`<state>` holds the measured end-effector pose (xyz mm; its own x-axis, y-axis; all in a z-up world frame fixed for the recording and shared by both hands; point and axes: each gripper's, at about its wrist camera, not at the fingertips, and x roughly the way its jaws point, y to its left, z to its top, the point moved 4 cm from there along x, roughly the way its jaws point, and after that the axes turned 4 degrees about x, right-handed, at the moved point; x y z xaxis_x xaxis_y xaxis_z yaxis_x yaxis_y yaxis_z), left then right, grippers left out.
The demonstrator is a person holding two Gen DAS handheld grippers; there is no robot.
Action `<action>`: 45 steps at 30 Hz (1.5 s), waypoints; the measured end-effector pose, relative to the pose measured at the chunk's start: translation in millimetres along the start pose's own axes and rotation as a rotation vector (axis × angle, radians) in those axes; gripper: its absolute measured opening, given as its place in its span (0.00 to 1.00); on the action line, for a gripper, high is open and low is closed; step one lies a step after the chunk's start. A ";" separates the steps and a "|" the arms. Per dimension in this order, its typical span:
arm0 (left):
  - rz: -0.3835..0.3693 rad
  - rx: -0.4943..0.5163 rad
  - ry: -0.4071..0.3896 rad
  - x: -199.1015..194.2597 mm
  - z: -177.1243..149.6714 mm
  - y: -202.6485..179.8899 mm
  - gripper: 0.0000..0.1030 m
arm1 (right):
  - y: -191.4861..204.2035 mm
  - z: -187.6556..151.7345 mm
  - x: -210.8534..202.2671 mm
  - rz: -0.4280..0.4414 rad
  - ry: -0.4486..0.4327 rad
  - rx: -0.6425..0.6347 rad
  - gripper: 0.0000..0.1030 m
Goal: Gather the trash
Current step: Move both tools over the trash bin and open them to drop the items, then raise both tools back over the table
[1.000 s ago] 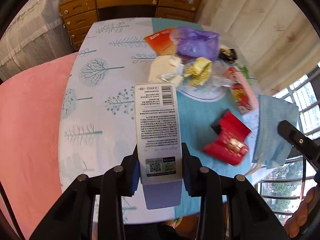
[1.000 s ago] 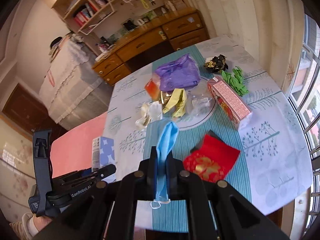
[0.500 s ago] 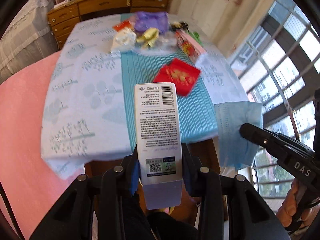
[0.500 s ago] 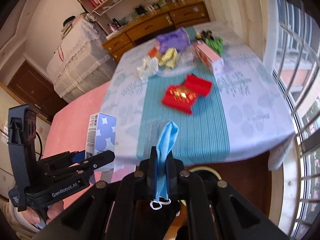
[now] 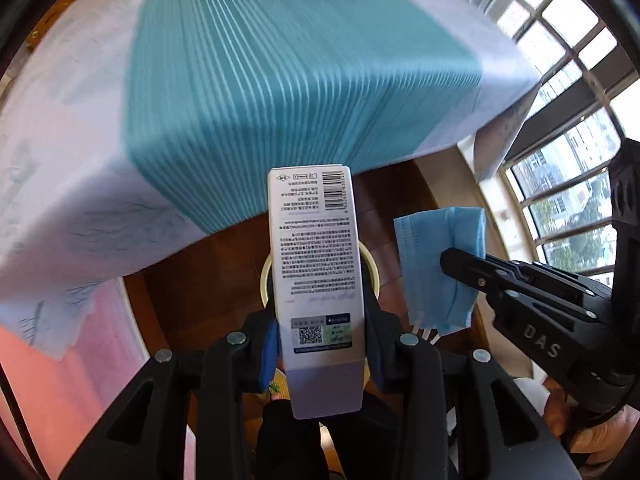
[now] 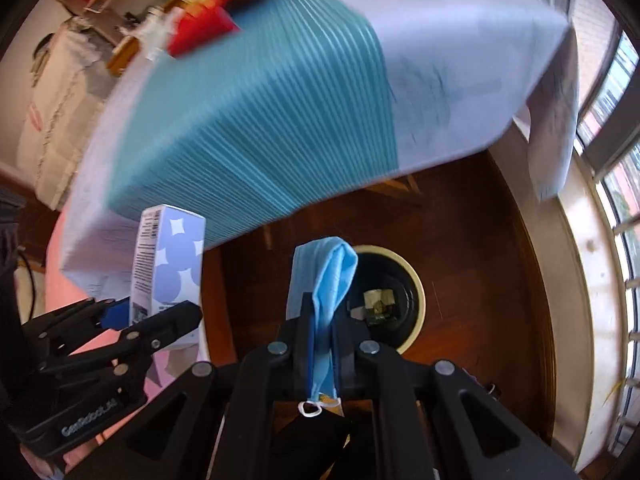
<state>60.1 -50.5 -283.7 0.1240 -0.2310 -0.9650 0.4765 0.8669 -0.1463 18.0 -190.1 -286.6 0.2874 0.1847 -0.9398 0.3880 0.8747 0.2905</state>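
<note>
My left gripper is shut on a tall white and lilac carton, printed side toward the camera. It also shows in the right wrist view, at the left. My right gripper is shut on a folded blue face mask, which also shows in the left wrist view to the right of the carton. Both are held off the table's front edge, above a round bin with a cream rim and dark inside on the floor. The carton hides most of the bin in the left wrist view.
The table with a pale cloth and teal striped runner fills the upper part of both views, blurred. A red packet and other litter lie on it far back. Dark wooden floor lies below, windows on the right, pink bedding on the left.
Both grippers have moved back off the table and tipped downward, carrying the carton and the mask. The floor bin has come into view below them.
</note>
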 end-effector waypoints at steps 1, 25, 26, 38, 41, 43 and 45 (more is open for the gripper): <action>0.004 0.010 0.010 18.1 -3.2 0.9 0.33 | -7.0 -4.0 15.3 -0.015 0.002 0.012 0.07; 0.067 0.051 0.030 214.0 -29.7 27.2 0.98 | -91.0 -47.5 211.7 -0.073 0.040 0.068 0.48; 0.067 0.056 0.023 209.4 -30.0 25.5 0.99 | -89.6 -47.4 209.3 -0.077 0.039 0.066 0.48; 0.025 0.041 0.013 98.9 -37.2 8.4 0.98 | -61.1 -39.7 120.1 -0.067 0.015 0.092 0.49; 0.015 0.059 -0.001 56.6 -36.3 7.3 0.98 | -46.3 -35.2 78.6 -0.066 -0.006 0.091 0.49; 0.013 0.077 -0.019 21.5 -35.0 7.7 0.98 | -37.3 -32.8 54.3 -0.061 -0.019 0.091 0.49; 0.016 0.094 -0.052 -17.6 -31.5 12.5 0.98 | -25.2 -29.4 22.5 -0.055 -0.036 0.090 0.49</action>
<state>36.5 -21.7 -275.4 0.1760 -0.2421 -0.9541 0.5530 0.8262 -0.1077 -11.0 -194.8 -320.3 0.2945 0.1200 -0.9481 0.4804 0.8391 0.2554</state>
